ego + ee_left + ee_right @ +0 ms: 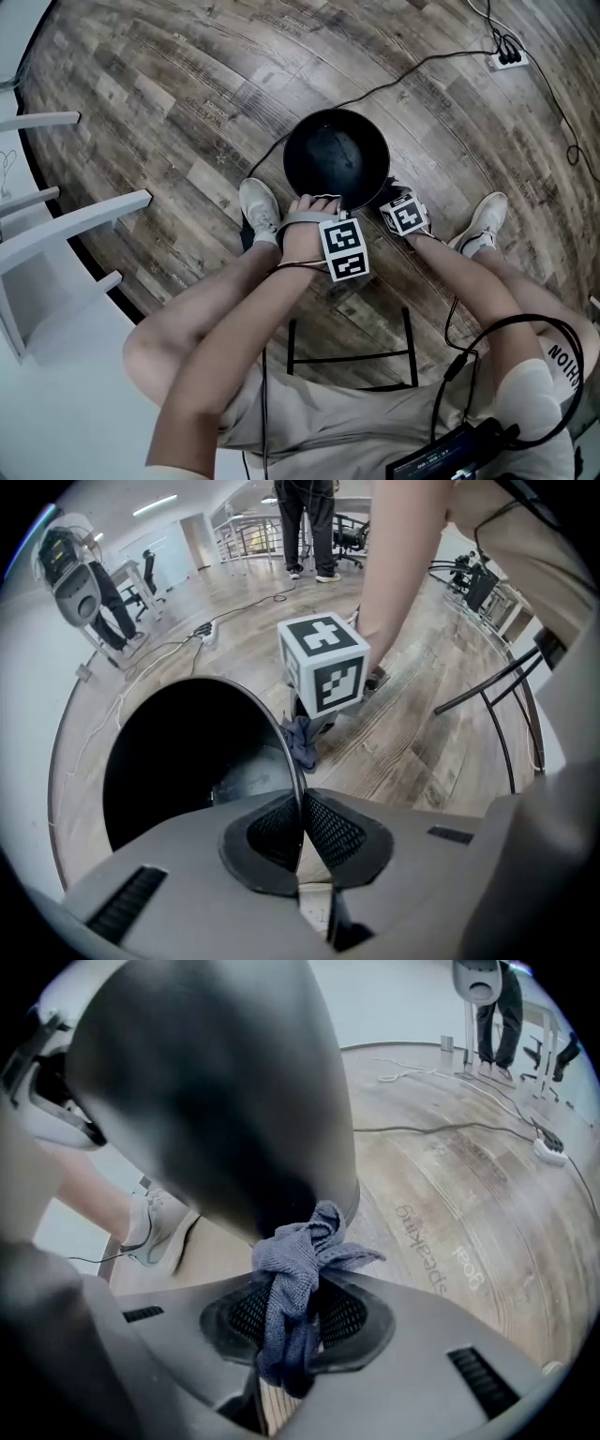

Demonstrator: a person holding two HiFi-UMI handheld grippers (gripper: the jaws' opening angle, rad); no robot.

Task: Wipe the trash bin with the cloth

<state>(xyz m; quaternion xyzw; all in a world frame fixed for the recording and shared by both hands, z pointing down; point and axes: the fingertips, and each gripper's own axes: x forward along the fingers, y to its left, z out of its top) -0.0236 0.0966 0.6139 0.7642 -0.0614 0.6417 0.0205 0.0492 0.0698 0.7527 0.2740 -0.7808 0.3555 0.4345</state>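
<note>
Head view looks down on a black trash bin (336, 157) standing on the wooden floor (187, 112) between the person's two white shoes (259, 206), its round mouth open toward the camera. Both arms reach down to it, the left one to the near rim, the right one to the bin's right side. In the left gripper view, the left tool (302, 829) is pinched on the thin rim of the bin, one pad inside the dark opening and one outside. In the right gripper view, the right tool (298, 1321) is clamped on a bunched blue-grey cloth (300, 1260), which sticks up from between the pads and meets the lower outside wall of the bin. The left gripper view also catches that cloth against the bin's outer wall, below the right tool's marker cube (323, 663). A black cable (412, 67) runs across the floor to a white power strip (506, 58).
</note>
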